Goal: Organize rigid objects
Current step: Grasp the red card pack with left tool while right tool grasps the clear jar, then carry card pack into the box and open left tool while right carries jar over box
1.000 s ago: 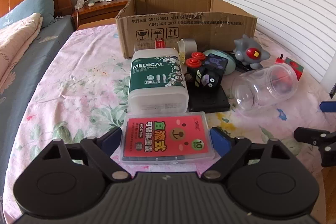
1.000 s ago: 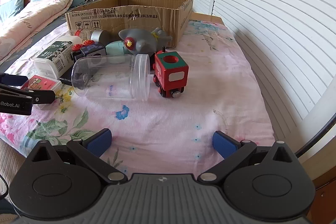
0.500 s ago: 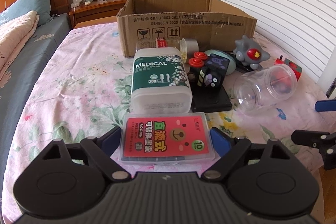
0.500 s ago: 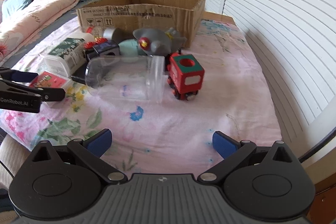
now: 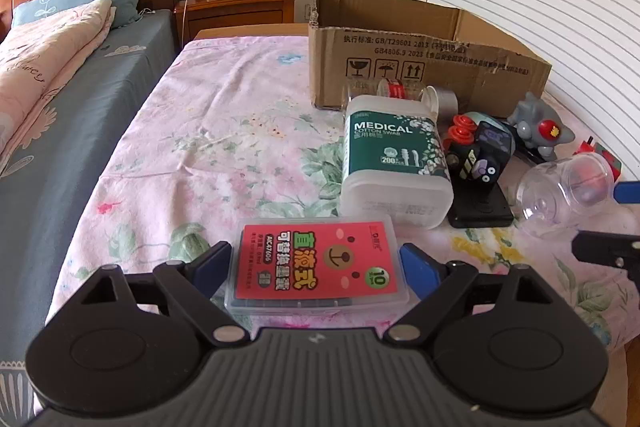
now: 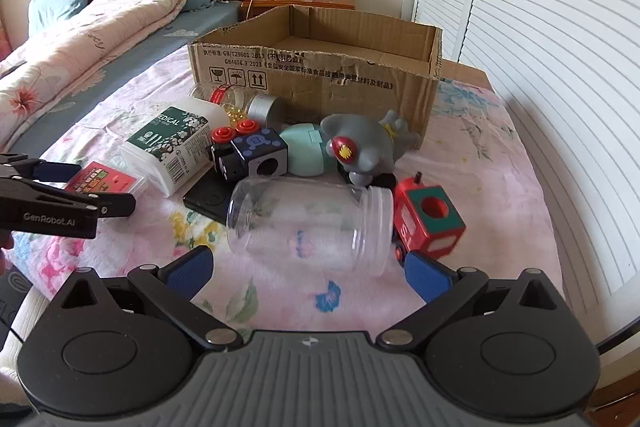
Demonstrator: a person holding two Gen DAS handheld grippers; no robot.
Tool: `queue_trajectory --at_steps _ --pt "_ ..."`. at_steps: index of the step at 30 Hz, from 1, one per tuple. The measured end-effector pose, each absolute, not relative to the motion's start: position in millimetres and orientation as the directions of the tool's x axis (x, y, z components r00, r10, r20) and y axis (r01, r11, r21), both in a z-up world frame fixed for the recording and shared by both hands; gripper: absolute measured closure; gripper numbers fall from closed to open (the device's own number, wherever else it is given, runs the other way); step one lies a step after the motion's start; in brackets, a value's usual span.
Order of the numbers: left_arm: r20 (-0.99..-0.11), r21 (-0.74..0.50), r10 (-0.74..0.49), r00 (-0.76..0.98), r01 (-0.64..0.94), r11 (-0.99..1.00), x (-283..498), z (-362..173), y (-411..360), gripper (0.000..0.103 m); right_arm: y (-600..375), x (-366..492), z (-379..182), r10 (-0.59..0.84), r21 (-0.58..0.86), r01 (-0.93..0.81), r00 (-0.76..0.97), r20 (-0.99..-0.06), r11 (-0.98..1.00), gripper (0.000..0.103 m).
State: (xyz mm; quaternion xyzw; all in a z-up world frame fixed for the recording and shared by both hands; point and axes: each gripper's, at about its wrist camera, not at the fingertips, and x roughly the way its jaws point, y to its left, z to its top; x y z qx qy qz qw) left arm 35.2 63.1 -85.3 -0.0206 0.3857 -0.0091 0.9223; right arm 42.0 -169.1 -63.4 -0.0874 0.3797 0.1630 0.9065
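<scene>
My left gripper [image 5: 316, 269] is open, its blue pads on either side of a flat clear case with a red label [image 5: 318, 263] that lies on the flowered sheet; I cannot tell if they touch it. My right gripper [image 6: 308, 273] is open just in front of a clear plastic jar [image 6: 312, 225] lying on its side. Behind stand a cotton swab box [image 5: 394, 165], a black cube toy [image 6: 250, 155], a grey shark toy [image 6: 360, 147] and a red toy block [image 6: 430, 221]. The open cardboard box [image 6: 320, 67] sits at the back.
A black flat pad [image 5: 480, 207], a mint round case [image 6: 306, 151] and a small jar with a silver lid [image 6: 248, 103] lie among the pile. The bed with pillows [image 6: 80, 39] runs along the left. Louvred doors [image 6: 540, 67] stand at the right. A nightstand [image 5: 236, 7] is behind.
The right gripper has moved forward toward the clear jar, which now lies close between its pads. The left gripper has turned slightly left, with the red-label case still between its pads.
</scene>
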Motion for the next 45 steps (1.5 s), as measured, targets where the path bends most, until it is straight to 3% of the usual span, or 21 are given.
queue_trajectory --at_steps 11,15,21,31,45 --pt "-0.715 -0.028 -0.055 0.697 0.051 0.998 36.7 -85.8 63.9 0.014 -146.0 65.6 -67.8 0.159 -0.085 -0.322 0.660 -0.734 0.943 0.000" --pt "-0.718 -0.046 -0.079 0.692 0.066 0.997 37.2 -84.7 67.6 0.014 -142.6 68.6 -66.9 0.133 -0.105 -0.306 0.663 -0.736 0.946 0.008" --pt "-0.716 -0.056 -0.107 0.690 0.096 0.994 33.9 -73.5 72.8 0.014 -143.3 66.6 -63.0 0.140 -0.110 -0.327 0.652 -0.745 0.939 0.008" --pt "-0.726 -0.009 -0.162 0.668 0.226 0.974 41.9 -23.6 66.2 0.014 -149.9 63.9 -28.1 0.232 -0.058 -0.403 0.632 -0.739 0.913 0.008" --pt "-0.615 0.068 -0.213 0.759 0.321 0.945 146.1 51.9 34.1 0.014 -165.3 118.4 42.8 0.272 -0.079 -0.415 0.716 -0.642 0.906 0.008"
